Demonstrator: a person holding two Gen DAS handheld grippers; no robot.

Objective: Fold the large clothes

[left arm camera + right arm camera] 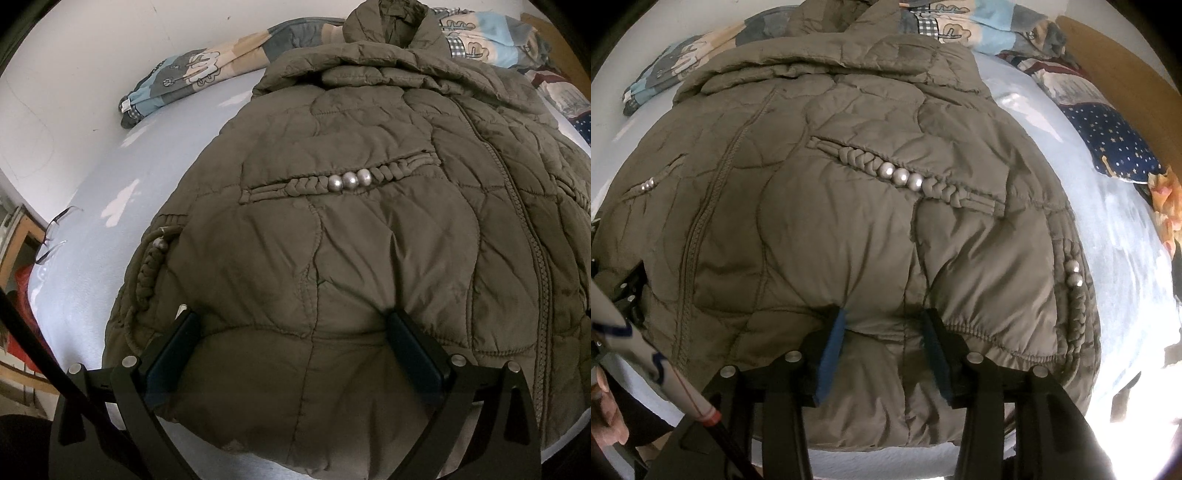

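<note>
An olive quilted jacket (369,229) lies spread front up on a pale blue bed sheet (92,206), collar at the far end and zip closed. My left gripper (291,319) stands with its jaws wide apart, straddling a puffed panel of the near hem without squeezing it. In the right wrist view the same jacket (831,221) fills the frame. My right gripper (882,312) has its blue pads (833,354) half closed on a bunched fold of the hem, and the fabric puckers at both fingertips. Braided pocket trims carry three silver beads (349,181).
A patchwork quilt (192,70) is heaped against the white wall behind the collar. At the right lies a dark blue star-print pillow (1108,144) by a wooden headboard (1126,66). A pair of glasses (55,236) rests on the sheet at the left. The bed's near edge runs below the hem.
</note>
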